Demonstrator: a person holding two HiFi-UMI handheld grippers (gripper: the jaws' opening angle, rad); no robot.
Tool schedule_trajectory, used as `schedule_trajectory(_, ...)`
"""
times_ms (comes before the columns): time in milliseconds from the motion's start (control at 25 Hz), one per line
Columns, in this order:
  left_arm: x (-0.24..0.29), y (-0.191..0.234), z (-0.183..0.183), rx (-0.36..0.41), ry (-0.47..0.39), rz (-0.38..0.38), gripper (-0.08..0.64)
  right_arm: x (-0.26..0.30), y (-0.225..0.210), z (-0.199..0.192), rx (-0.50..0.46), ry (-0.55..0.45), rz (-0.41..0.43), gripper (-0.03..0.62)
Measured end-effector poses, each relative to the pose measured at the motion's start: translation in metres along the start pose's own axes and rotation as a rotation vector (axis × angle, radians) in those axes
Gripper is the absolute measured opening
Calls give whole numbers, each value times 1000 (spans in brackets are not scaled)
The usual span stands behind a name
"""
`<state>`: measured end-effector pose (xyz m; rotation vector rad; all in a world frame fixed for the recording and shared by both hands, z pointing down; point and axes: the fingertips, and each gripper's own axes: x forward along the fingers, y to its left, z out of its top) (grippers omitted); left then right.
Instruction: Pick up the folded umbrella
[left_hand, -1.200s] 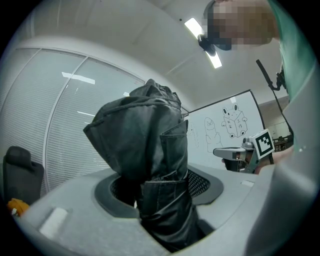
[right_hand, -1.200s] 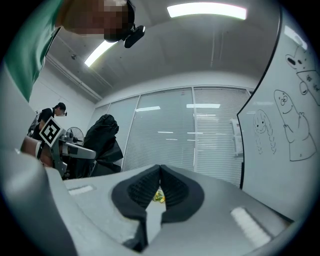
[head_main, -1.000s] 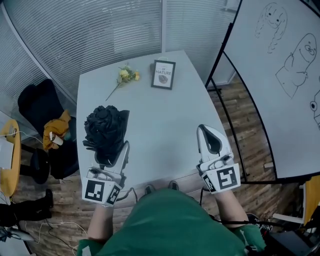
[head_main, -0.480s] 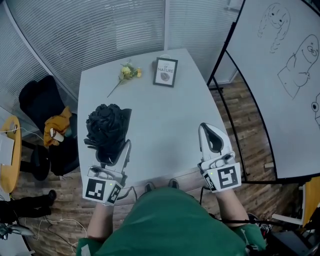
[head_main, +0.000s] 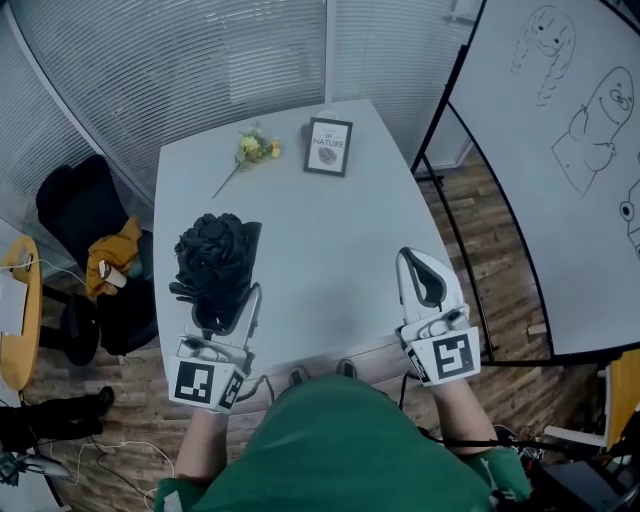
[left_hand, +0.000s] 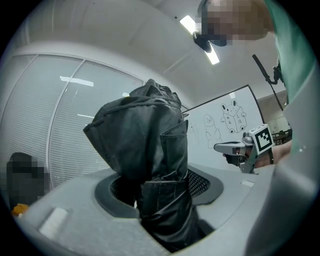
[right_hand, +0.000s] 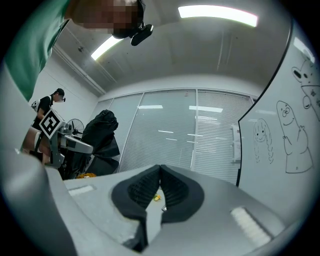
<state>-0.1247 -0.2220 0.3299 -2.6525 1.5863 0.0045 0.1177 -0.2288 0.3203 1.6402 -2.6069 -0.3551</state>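
Note:
The folded black umbrella (head_main: 212, 258) stands upright in my left gripper (head_main: 224, 300), over the near left part of the grey table (head_main: 330, 230). In the left gripper view the umbrella (left_hand: 145, 135) fills the gap between the pads (left_hand: 202, 182), and the left gripper (left_hand: 160, 187) is shut on its lower part. My right gripper (head_main: 416, 262) hovers at the near right of the table with its jaws closed and nothing between them. In the right gripper view the pads (right_hand: 172, 187) meet at their tips, and the umbrella (right_hand: 102, 132) shows at far left.
A framed picture (head_main: 327, 148) and a yellow flower sprig (head_main: 252, 152) lie at the table's far end. A whiteboard with drawings (head_main: 560, 150) stands to the right. A chair with dark and orange clothing (head_main: 95, 250) is on the left. Blinds cover the glass wall behind.

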Motion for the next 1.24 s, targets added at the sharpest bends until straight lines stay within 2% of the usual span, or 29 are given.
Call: schedule_trajectory(1240, -4, 19, -24, 15, 70, -14, 267, 10, 19, -5, 20, 17, -10, 3)
